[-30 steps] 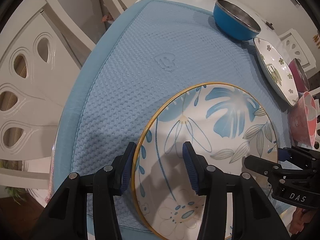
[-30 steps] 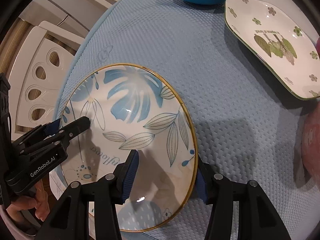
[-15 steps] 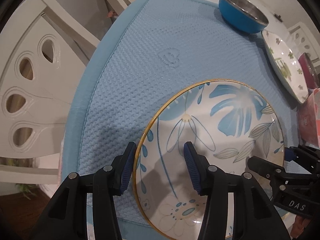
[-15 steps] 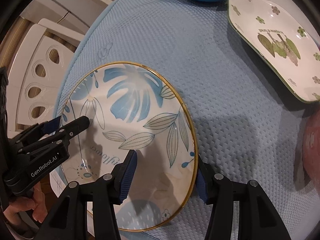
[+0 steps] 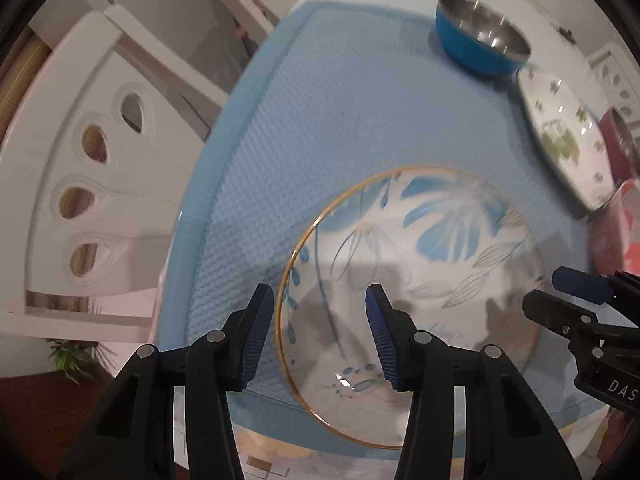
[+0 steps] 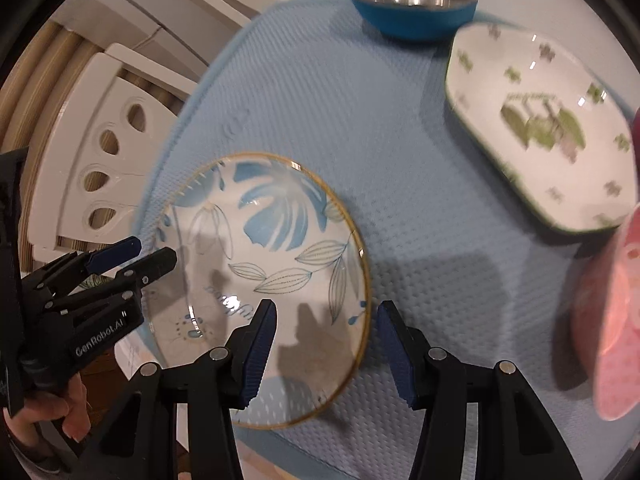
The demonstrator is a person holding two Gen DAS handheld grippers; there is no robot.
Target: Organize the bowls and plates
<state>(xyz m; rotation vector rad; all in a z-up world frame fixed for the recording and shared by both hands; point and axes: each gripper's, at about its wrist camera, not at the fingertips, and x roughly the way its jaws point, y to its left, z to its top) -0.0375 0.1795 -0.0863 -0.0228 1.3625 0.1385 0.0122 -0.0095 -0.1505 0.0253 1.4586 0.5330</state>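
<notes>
I see the round blue-leaf plate lying flat, face up, on the blue mat; both my grippers' jaws stand half open, holding nothing.

The round plate lies on the mat at its near edge. Beyond it stands the metal bowl; the angular plate lies just beside that bowl, to the round plate's far right. Another dish, seemingly a bowl, sits rightmost.

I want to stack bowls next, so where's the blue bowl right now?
The blue bowl sits at the far edge of the blue mat, top of both views, just beside the green-print plate and beyond the leaf plate.
</notes>
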